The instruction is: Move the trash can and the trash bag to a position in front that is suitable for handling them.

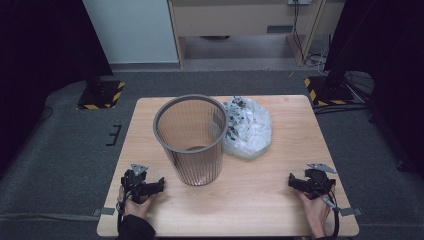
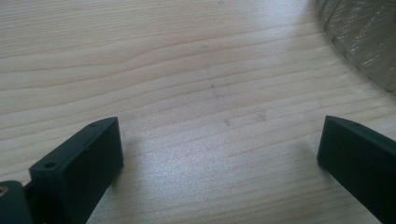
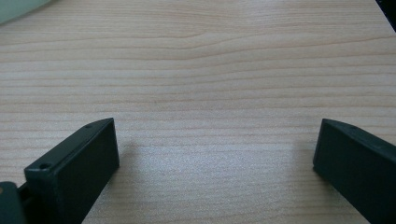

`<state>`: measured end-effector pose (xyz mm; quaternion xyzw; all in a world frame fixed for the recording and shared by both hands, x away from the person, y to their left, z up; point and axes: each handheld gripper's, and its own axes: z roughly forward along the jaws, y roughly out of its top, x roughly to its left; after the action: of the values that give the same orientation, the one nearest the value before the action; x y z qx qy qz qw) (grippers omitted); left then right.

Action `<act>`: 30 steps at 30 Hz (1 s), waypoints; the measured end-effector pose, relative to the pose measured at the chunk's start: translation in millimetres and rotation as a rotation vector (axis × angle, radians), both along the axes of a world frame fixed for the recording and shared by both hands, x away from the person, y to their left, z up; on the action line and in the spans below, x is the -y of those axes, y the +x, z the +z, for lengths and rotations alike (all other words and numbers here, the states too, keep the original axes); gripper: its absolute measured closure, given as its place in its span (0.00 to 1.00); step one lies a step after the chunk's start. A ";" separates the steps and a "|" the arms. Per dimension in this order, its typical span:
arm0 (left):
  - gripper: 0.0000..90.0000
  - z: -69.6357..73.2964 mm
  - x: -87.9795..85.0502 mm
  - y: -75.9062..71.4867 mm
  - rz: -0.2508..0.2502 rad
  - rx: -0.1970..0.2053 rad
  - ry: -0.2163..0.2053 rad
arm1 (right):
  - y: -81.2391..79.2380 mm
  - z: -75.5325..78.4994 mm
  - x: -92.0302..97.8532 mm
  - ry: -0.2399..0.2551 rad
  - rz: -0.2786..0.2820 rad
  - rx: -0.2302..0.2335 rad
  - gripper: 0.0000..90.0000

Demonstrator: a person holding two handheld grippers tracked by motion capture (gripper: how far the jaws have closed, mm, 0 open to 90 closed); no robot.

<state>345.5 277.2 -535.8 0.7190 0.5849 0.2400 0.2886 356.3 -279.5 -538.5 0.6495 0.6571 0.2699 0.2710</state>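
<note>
Grey mesh wastebasket (image 1: 191, 140) stands on my pale wooden table (image 1: 280, 195), grey carpet (image 1: 60, 165) around; my left gripper (image 1: 159, 185) and right gripper (image 1: 291, 181) gape wide, empty.

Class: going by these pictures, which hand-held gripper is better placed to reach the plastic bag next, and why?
Probably the right hand-held gripper. It is open, and bare table lies between it and the bag. The left hand-held gripper is also open, but the bin stands between it and the bag.

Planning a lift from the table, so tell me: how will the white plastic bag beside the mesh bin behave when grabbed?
The plastic bag looks thin and crumpled, so probably floppy, sagging from any pinch. Its glossy film may slip. It touches the mesh bin, so dragging could nudge that.
</note>
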 end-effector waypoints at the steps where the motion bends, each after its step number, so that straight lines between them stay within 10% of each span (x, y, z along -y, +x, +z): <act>1: 0.00 0.4 -1.9 0.3 0.047 0.000 -0.001 | 0.1 0.1 0.7 -0.001 0.003 0.000 0.01; 9: 0.22 7.8 -11.6 -9.4 0.093 0.027 -0.046 | -5.7 7.1 -4.6 -0.036 0.067 0.022 0.22; 21: 0.32 52.8 -15.5 2.6 0.109 0.227 -0.113 | 3.4 49.7 -23.8 0.012 0.157 0.230 0.31; 30: 0.38 92.3 -0.1 25.1 0.099 0.341 -0.203 | 37.1 106.0 -85.3 0.100 0.297 0.375 0.39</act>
<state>370.6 277.4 -443.5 0.6057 0.5833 0.3120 0.4422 393.3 -194.2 -432.5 0.4967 0.6694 0.4550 0.3132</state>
